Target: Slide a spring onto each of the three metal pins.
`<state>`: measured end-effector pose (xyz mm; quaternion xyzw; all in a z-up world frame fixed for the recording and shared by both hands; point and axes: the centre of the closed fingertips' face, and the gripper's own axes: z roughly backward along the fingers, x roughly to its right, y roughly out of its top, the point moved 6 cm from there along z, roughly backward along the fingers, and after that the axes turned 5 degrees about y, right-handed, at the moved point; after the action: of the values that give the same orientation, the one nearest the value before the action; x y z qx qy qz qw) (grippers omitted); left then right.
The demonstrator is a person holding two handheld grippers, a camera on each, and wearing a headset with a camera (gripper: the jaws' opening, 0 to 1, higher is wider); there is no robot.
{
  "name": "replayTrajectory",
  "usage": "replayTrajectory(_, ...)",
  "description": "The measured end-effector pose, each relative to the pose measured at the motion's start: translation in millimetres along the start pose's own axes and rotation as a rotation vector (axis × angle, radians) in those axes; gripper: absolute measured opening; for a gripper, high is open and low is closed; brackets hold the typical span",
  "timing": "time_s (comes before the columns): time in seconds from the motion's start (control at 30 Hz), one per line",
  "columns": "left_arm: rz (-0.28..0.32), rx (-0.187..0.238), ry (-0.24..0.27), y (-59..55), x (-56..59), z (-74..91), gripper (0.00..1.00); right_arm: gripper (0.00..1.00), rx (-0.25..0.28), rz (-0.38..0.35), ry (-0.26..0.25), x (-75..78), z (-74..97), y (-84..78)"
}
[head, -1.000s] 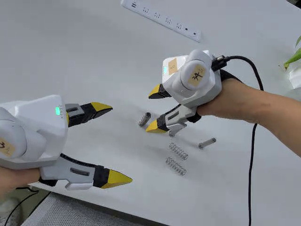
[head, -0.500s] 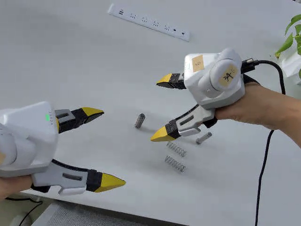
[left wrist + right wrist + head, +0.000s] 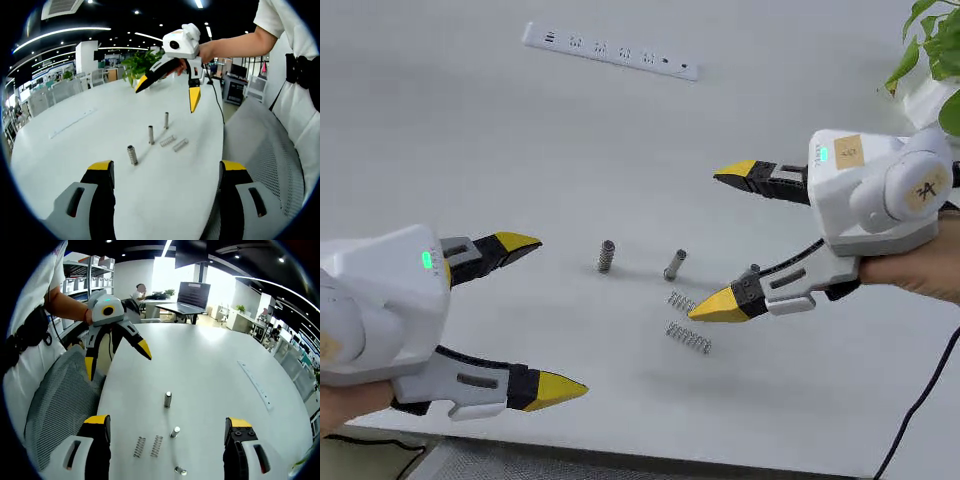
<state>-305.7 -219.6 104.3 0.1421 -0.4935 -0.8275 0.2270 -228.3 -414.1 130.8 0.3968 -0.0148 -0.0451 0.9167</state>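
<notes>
Head view: three short silvery metal pins stand upright in a loose row on the white table (image 3: 470, 130), between my two tools. The leftmost pin (image 3: 608, 245) already wears a coiled spring (image 3: 605, 262). The middle pin (image 3: 674, 265) is bare, and the third pin (image 3: 752, 270) peeks out from behind the lower jaw of my right gripper (image 3: 715, 245). Two loose springs lie close together just in front of the bare pins, the first spring (image 3: 680, 301) a little farther from me than the second spring (image 3: 688, 338). My left gripper (image 3: 542, 313) hovers low at the left near the table's front edge, jaws spread wide and holding nothing. The right gripper's jaws gape just as wide, also empty, over the row's right end. Open tabletop stretches all around the parts; a power strip (image 3: 610, 50) lies well apart at the far side, a plant (image 3: 930, 40) at the far right
</notes>
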Motion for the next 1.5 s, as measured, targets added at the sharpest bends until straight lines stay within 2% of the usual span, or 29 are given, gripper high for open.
replayTrajectory(0.23, -0.050, -0.029, -0.039, 11.4, 6.4, -13.8, 0.82, 0.99, 0.046, -0.070, -0.058, -13.7, 28.6, -26.5)
replayTrajectory(0.47, -0.104, -0.059, -0.082, 22.1, 14.4, -32.2, 0.78, 0.99, 0.076, -0.125, -0.102, -22.4, 50.0, -52.5)
replayTrajectory(0.63, -0.158, -0.117, -0.132, 24.7, 25.2, -51.9, 0.71, 0.99, 0.086, -0.161, -0.130, -27.2, 60.6, -71.0)
replayTrajectory(0.7, -0.167, -0.128, -0.155, 25.6, 31.1, -61.8, 0.67, 0.99, 0.090, -0.176, -0.143, -28.9, 63.6, -77.7)
replayTrajectory(0.8, -0.166, -0.157, -0.192, 22.3, 37.2, -76.8, 0.60, 0.98, 0.094, -0.191, -0.155, -31.8, 67.1, -86.5)
replayTrajectory(0.93, -0.196, -0.235, -0.216, 14.3, 40.7, -95.3, 0.51, 0.97, 0.107, -0.212, -0.170, -35.3, 72.5, -96.2)
replayTrajectory(1.0, -0.199, -0.241, -0.226, 13.5, 42.5, -104.6, 0.45, 0.97, 0.103, -0.219, -0.178, -36.9, 75.1, -101.6)
replayTrajectory(1.13, -0.249, -0.329, -0.211, 4.1, 43.5, -116.5, 0.33, 0.96, 0.120, -0.237, -0.191, -39.9, 78.6, -107.9)
replayTrajectory(1.23, -0.233, -0.335, -0.218, 3.6, 46.9, -127.0, 0.31, 0.96, 0.130, -0.251, -0.199, -41.9, 80.8, -112.7)
replayTrajectory(1.3, -0.250, -0.363, -0.196, 2.1, 45.2, -132.5, 0.28, 0.95, 0.128, -0.260, -0.204, -43.3, 81.5, -116.6)
replayTrajectory(1.4, -0.244, -0.372, -0.186, 1.2, 46.2, -140.4, 0.25, 0.95, 0.139, -0.274, -0.209, -46.7, 83.2, -120.7)
replayTrajectory(1.5, -0.280, -0.398, -0.188, -2.1, 47.7, -146.1, 0.21, 0.95, 0.142, -0.279, -0.215, -48.7, 85.3, -124.4)
